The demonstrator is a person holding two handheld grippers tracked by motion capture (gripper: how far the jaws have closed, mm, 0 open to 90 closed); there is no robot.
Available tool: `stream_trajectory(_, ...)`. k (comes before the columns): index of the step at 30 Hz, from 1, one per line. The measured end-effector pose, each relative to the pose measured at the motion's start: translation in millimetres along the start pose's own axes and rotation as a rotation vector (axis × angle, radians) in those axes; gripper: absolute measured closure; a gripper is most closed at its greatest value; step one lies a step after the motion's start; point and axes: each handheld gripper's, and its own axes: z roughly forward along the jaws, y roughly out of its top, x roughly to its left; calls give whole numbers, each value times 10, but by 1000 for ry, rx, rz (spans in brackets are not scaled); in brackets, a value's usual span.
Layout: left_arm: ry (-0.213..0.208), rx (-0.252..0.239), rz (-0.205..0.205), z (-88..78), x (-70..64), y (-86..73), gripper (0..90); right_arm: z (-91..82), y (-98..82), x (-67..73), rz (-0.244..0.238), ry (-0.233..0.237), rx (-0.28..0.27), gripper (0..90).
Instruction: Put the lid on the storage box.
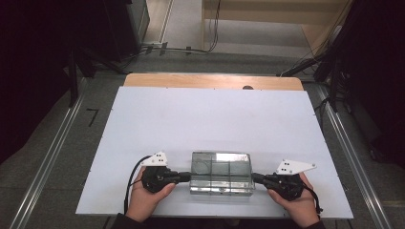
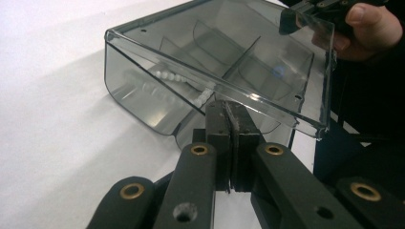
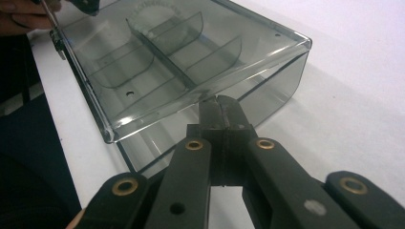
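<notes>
L gripper [image 1: 185,177] and R gripper [image 1: 257,177] at table's [image 1: 143,119] 6 o'clock edge, jaws clenched, each pressed to one end of smoked clear compartment box [image 1: 221,172]; whether actually gripping: cannot tell. Box between them, lid [image 2: 248,52] on.

Clear compartment box [image 1: 221,172] on white table [image 1: 210,119]; left gripper [image 1: 185,177], right gripper [image 1: 256,177] at opposite ends.

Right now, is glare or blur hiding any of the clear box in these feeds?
High view: a bright glare patch on the box lid's far edge, otherwise sharp. Left gripper view: near jaws soft, small blue reflection on the lid. Right gripper view: lid clear, jaw bases blurred.
</notes>
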Motion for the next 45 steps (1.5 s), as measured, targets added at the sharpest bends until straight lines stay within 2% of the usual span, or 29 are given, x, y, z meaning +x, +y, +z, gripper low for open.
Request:
stream_trajectory(17, 8, 45, -1, 13, 31, -17, 894, 31, -40, -44, 2, -14, 33, 879)
stream_trajectory(29, 2, 48, 3, 9, 37, -16, 896, 18, -44, -65, 16, -25, 31, 878)
stream_trajectory(31, 9, 40, 0, 1, 47, -17, 868, 6, -45, -77, 20, -28, 23, 874)
stream_trajectory(35, 30, 22, 2, -44, 60, -14, 819, -21, -46, -99, 32, -39, 8, 824)
stream_trajectory(39, 52, -7, 8, -79, 57, -7, 754, -52, -43, -116, 42, -73, -16, 709)
stream_trajectory(41, 69, -24, 15, -96, 51, -7, 710, -78, -42, -125, 46, -67, -37, 622)
stream_trajectory(45, 135, -77, 27, -143, 29, 0, 526, -125, -41, -173, 69, -51, -68, 447)
